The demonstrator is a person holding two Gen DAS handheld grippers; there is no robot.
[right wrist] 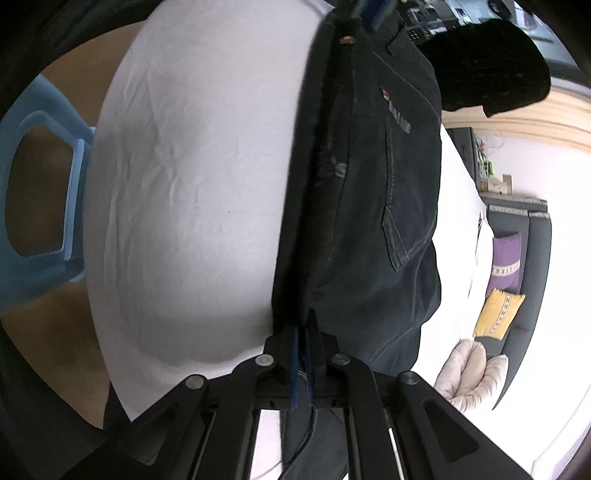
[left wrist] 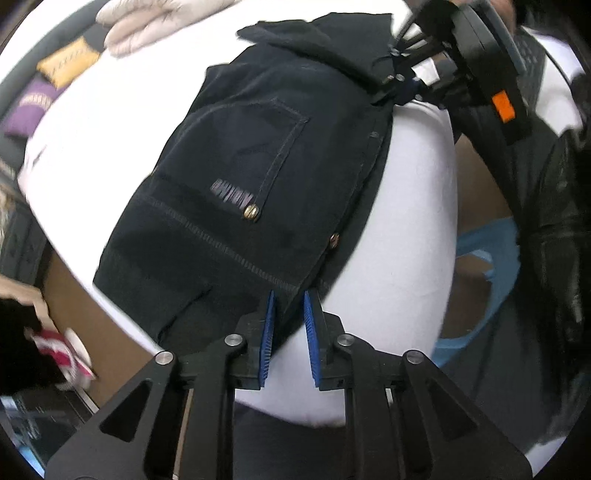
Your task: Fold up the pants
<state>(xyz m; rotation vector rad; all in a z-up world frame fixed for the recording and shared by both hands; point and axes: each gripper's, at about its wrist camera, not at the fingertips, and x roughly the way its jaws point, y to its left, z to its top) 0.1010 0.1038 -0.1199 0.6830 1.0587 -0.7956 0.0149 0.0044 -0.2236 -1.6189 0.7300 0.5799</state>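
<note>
Left gripper: jaws parted, blue pads either side of the near waistband corner of the pants, cloth between them but the pads not pressed onto it. Right gripper: jaws pinched tight on the dark fabric edge at the other end of the waistband; in the left wrist view it sits at the far corner, fabric bunched in its tips. Pants dark navy, folded lengthwise, lying flat on the counter under a white cloth cover, back pocket up, brass rivet at the pocket corner. Long edge of the pants runs close to the counter's near side. Further out: pale puffy garment on the far part of the counter, yellow cushion and purple cushion on a grey sofa beyond, light-blue plastic stool on the brown floor beside the counter.
</note>
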